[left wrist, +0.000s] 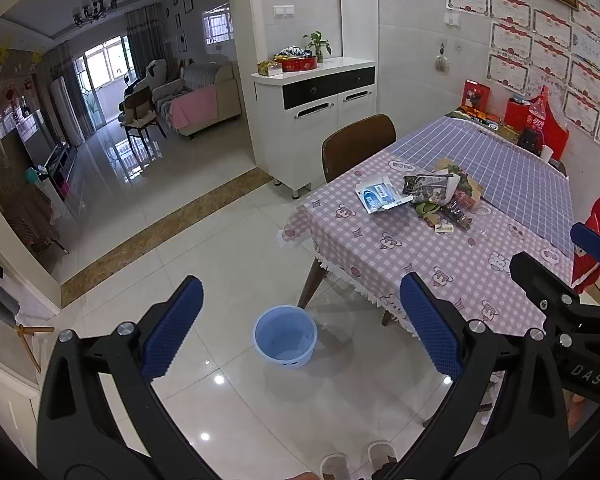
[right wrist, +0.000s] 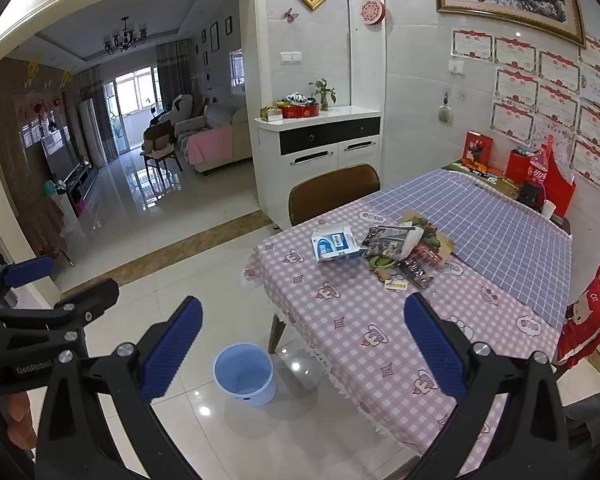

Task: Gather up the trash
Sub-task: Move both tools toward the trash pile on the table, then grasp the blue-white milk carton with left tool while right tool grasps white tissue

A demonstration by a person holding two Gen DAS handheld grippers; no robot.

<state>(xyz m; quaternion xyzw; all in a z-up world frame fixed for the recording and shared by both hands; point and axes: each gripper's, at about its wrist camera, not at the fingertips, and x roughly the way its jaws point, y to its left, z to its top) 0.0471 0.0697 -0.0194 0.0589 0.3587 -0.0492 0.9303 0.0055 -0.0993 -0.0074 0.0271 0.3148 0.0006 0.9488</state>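
Both tools wide open, gripping nothing: left tool (left wrist: pixel 300 324), right tool (right wrist: pixel 304 340), held off the desk (right wrist: pixel 340 320). Looks like pre-grasp, nothing collected. Trash pile (right wrist: pixel 396 248) sits mid-desk: blue-white packet (right wrist: pixel 334 245), wrappers beside. Next: reach in, pinch one piece. Blue bin (right wrist: pixel 245 374) on floor by desk leg, appears empty.

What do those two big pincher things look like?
Each is a black plastic claw shaped like a V with silver bolts. The left gripper and right gripper both carry blue ridged rubber pads on their fingers. One body reads "DAS", the other "GenRobot".
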